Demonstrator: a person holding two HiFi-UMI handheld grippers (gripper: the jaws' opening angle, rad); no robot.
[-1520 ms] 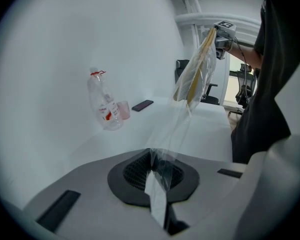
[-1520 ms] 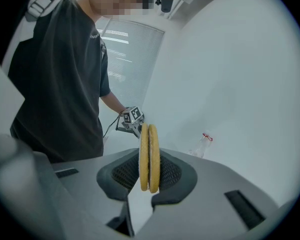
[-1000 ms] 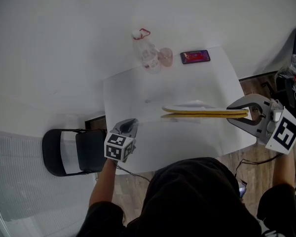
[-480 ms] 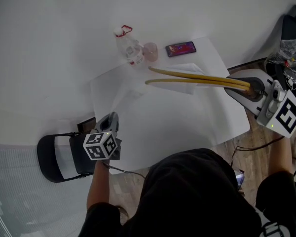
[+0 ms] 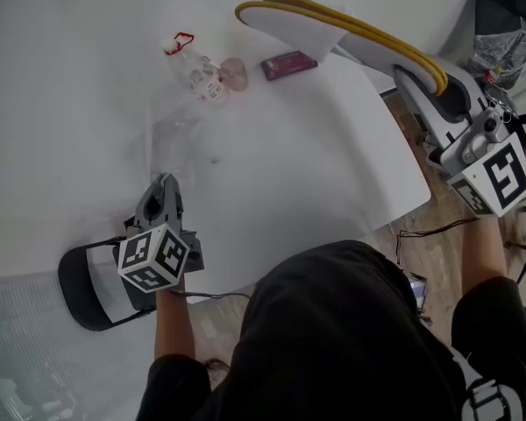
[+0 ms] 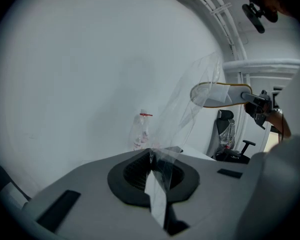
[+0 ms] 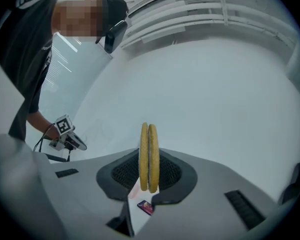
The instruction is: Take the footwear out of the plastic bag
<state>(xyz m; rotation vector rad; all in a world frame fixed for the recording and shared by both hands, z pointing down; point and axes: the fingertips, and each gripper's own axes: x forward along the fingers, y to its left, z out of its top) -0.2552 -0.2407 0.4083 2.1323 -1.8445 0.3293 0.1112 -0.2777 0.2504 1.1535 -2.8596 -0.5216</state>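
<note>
My right gripper (image 5: pixel 428 79) is shut on the heel end of a pair of flat white slippers with yellow soles (image 5: pixel 333 23), held pressed together in the air above the far side of the table. In the right gripper view the slippers (image 7: pixel 149 154) stand on edge between the pads. My left gripper (image 5: pixel 164 184) is shut on a corner of the clear plastic bag (image 6: pixel 186 111). The film stretches up from the left gripper (image 6: pixel 152 156) toward the slippers (image 6: pixel 217 94) and overlaps their toe end. In the head view the bag (image 5: pixel 171 134) is barely visible.
On the white table (image 5: pixel 333 174) stand a clear bottle with a red cap (image 5: pixel 193 68) and a pinkish cup (image 5: pixel 234 73), with a dark phone (image 5: pixel 287 64) beside them. A black chair (image 5: pixel 96 288) is at the lower left. An office chair (image 5: pixel 508 24) is at the upper right.
Both grippers have risen. The right one swung the slippers up from just above the table and away from me. The left one lifted, and the bag is stretched between them.
</note>
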